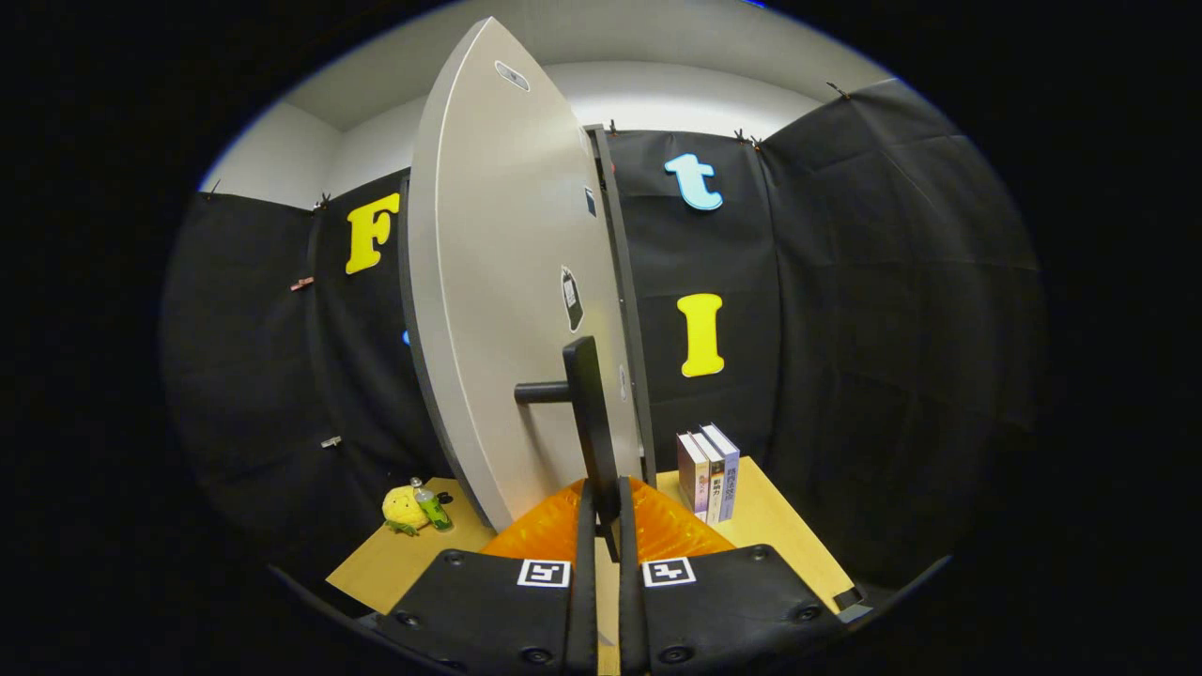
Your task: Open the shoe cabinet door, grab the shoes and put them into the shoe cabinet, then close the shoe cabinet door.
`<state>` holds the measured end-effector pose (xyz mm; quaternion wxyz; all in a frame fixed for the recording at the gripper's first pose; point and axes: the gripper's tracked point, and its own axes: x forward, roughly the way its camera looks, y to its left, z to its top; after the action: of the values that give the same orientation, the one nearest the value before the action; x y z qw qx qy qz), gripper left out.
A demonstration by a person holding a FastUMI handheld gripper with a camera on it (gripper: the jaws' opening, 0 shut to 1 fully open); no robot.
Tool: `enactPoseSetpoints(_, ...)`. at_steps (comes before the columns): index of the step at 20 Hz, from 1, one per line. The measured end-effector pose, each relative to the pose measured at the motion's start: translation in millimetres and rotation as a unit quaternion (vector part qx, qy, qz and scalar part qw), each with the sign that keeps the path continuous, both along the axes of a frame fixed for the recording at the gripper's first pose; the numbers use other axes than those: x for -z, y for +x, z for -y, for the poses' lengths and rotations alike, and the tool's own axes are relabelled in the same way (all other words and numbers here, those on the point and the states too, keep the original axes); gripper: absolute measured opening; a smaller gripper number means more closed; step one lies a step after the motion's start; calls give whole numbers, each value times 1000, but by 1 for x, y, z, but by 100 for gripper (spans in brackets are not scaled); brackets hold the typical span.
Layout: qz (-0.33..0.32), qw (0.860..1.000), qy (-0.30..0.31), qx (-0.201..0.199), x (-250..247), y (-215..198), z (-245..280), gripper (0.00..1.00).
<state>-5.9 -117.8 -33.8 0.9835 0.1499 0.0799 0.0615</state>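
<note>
The grey shoe cabinet door (507, 282) stands swung open, seen almost edge-on just ahead of me, with the cabinet's dark edge (620, 282) right behind it. A black bar handle (587, 413) sticks out from the door on a short stub. My gripper (602, 526) is shut on the lower end of that handle, both fingers (584, 563) pressing it from either side. The inside of the cabinet is hidden by the door.
The cabinet stands on a light wooden table (779, 535). Three upright books (710, 472) stand to the right of the cabinet. A yellow plush toy (402, 509) and a small green bottle (432, 507) lie to the left of the door.
</note>
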Motion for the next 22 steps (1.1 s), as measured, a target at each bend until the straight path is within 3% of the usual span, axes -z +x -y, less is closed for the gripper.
enactPoseSetpoints(4, 0, 999, -2, 37, 6, 2, 27, 13)
enactPoseSetpoints(6, -2, 998, -13, 53, 7, 4, 44, 9)
enactPoseSetpoints(12, -5, 999, 5, 47, 7, -5, 47, 9)
enactPoseSetpoints(16, -4, 996, 0, 87, 8, -26, 58, 9)
enactPoseSetpoints(18, -4, 996, 1, 88, 5, -45, 53, 10)
enactPoseSetpoints(22, -2, 997, 2, 79, -2, -70, 17, 61)
